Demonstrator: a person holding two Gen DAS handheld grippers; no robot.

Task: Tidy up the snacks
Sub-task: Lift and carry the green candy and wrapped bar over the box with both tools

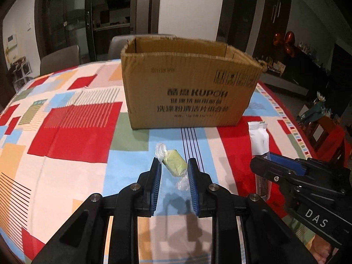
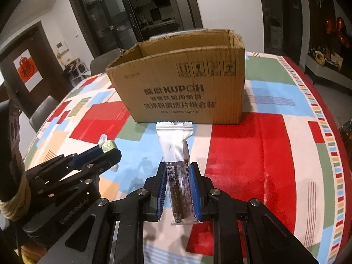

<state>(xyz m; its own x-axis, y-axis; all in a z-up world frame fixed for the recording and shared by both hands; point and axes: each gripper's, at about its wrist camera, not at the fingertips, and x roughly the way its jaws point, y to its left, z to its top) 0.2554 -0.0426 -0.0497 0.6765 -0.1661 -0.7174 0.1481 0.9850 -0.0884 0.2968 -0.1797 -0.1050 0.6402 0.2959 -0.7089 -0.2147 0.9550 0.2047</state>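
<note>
1. Green candy [image 1: 175,162] in a clear twisted wrapper sits clamped between the pads of the left gripper [image 1: 173,165], above the patterned tablecloth [image 1: 77,132].
2. The right gripper [image 2: 177,171] grips a white and dark snack bar [image 2: 176,147].
3. Behind both stands an open cardboard box [image 1: 187,88] on the cloth.

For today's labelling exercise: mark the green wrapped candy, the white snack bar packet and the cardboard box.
Green wrapped candy [image 1: 175,162]: left wrist view, middle of its green body.
White snack bar packet [image 2: 176,142]: right wrist view, white upper half.
Cardboard box [image 1: 189,88]: left wrist view, printed front wall.
</note>
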